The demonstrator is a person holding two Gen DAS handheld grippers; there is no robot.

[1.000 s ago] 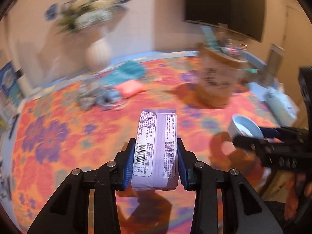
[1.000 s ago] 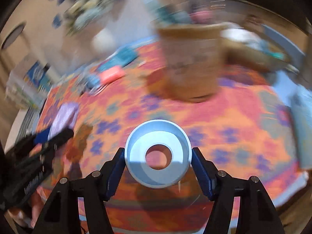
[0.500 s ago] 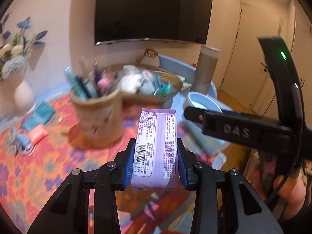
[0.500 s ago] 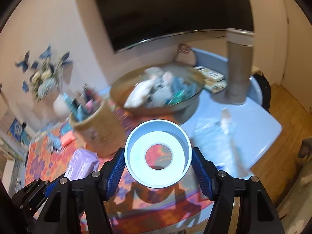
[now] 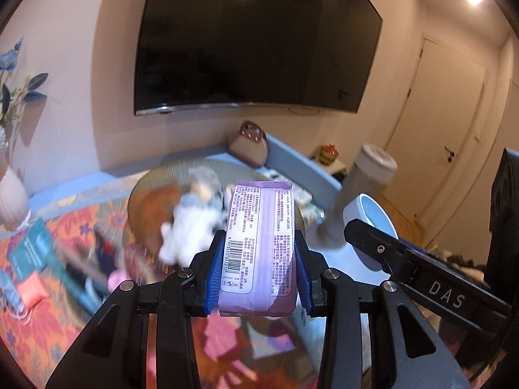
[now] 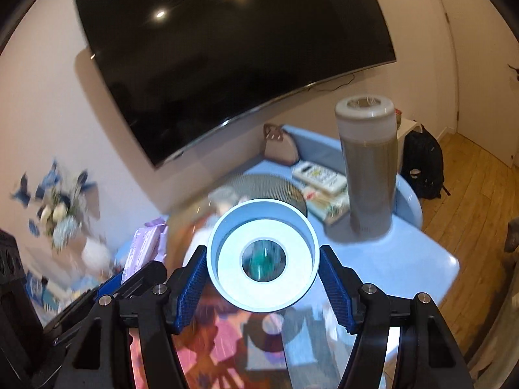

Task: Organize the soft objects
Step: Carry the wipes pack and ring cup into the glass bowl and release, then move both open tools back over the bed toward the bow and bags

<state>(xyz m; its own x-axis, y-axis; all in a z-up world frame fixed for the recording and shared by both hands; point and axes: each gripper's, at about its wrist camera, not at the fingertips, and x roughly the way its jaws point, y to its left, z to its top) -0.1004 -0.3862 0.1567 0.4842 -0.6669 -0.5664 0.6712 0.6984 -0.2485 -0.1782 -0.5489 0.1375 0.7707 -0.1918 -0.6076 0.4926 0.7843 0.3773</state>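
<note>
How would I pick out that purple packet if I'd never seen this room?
Find the big black TV on the wall; below it sits a round woven basket. In front, the left tongs clamp the purple packet, the only thing bearing a barcode label.

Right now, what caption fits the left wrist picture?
Left gripper carries a purple tissue pack toward a woven basket of plush toys.

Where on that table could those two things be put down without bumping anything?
Bare blue tabletop lies right of the tall grey cylinder. The round woven basket is crowded with soft toys; the stack of papers fills the gap behind it.
</note>
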